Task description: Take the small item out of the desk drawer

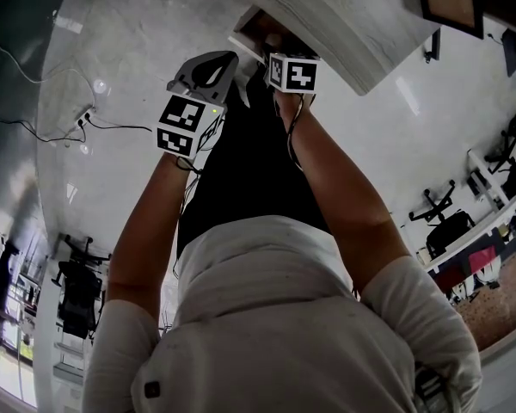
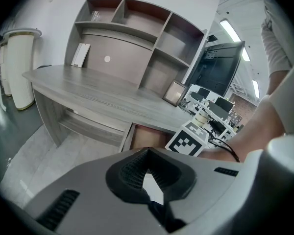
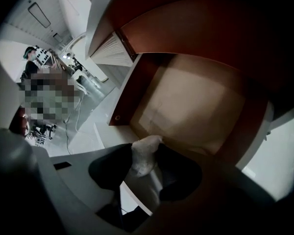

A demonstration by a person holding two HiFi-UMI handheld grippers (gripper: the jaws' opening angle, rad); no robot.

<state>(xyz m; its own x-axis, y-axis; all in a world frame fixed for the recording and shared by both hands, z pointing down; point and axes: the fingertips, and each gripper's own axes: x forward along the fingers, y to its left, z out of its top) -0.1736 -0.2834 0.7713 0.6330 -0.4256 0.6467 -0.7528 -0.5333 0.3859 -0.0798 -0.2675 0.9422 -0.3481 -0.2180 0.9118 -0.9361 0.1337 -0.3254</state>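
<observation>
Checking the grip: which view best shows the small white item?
The right gripper view: the small white item is held by the right gripper over the open drawer. The head view hides it behind that gripper's marker cube; the left gripper view shows drawer and cube, not the item.

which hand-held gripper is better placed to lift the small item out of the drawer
Right. The right hand-held gripper is inside the drawer with the small white item between its jaws; the left hand-held gripper is outside it, shut and empty.
</observation>
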